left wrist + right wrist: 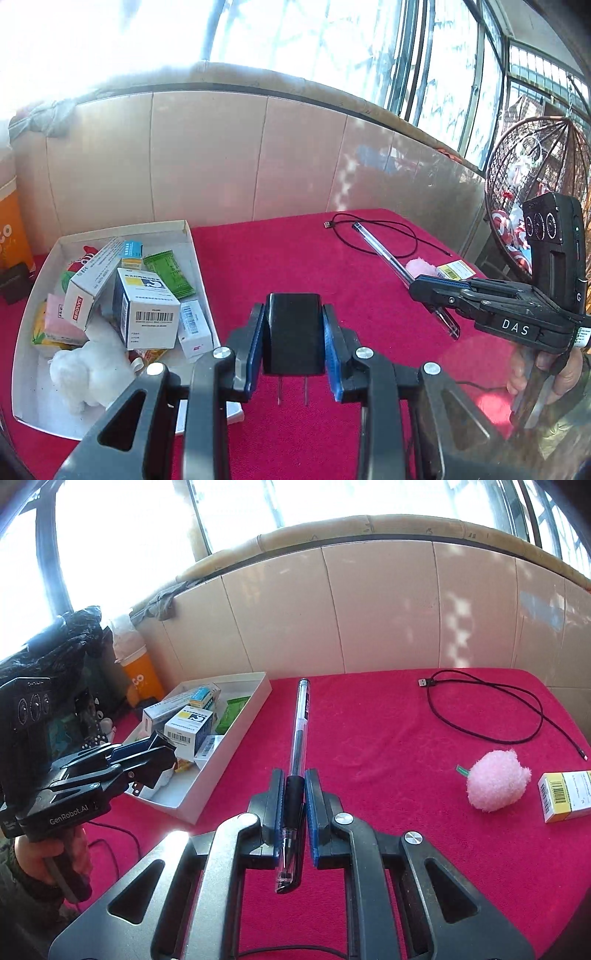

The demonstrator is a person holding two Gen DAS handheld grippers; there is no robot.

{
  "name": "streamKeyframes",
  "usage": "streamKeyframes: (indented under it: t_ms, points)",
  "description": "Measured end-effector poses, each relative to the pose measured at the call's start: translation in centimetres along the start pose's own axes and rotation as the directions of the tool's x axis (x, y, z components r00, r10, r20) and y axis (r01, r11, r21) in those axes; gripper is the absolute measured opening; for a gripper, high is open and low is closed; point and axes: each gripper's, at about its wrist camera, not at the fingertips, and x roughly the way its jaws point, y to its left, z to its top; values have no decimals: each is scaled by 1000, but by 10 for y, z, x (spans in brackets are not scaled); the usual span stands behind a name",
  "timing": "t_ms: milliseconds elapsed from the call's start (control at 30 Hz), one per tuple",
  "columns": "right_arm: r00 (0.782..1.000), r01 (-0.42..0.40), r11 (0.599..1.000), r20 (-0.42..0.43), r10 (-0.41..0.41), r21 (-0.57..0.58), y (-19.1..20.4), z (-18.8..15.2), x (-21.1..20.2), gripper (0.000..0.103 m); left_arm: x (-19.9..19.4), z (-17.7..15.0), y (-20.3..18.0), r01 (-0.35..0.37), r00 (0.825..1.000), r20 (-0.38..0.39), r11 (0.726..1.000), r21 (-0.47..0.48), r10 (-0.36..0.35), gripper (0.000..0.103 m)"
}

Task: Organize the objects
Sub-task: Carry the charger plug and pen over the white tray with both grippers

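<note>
"DAS" on right gripper (424, 291), "GenRobot.AI" on left gripper (159, 753)

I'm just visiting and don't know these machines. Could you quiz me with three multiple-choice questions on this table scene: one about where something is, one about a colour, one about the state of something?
1. Where does the black cable lie?
A. in the white box
B. loose on the cloth
C. in a gripper

2. What colour is the table cloth?
A. red
B. green
C. grey

3. What is the right gripper doing?
A. standing open and empty
B. shut on a pen
C. shut on a medicine box

Answers:
1 B, the cable curls on the cloth at the far right, away from the white box.
2 A, the cloth is red in both views.
3 B, its blue pads clamp the pen near its grip, while the left gripper holds the black plug adapter.
</note>
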Motion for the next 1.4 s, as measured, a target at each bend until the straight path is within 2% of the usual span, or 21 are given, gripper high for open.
streamKeyframes:
  t_ms: [267, 500, 667, 867, 1200, 1400]
  points:
    - [998, -64, 993, -31, 61, -103, 48, 17, 19, 10, -25, -2, 45, -79, 995, 50, 994, -82, 83, 29]
    - [990, -134, 970, -68, 122, -204, 98, 23, 41, 10, -46, -9, 96, -183, 978, 69, 967, -177, 198, 29]
    - [982, -182, 955, -90, 165, -234, 128, 27, 57, 10, -68, -14, 135, -295, 943, 83, 926, -234, 321, 29]
    - [971, -231, 950, -117, 210, -209, 144, 29, 78, 10, -70, -23, 157, -400, 906, 40, 883, -248, 421, 29]
    - [952, -277, 947, -183, 247, -162, 164, 28, 115, 10, -61, -32, 173, -487, 868, -19, 842, -231, 497, 29]
    - [945, -288, 944, -210, 252, -161, 178, 20, 133, 10, -53, -34, 182, -497, 864, -36, 837, -231, 503, 29]
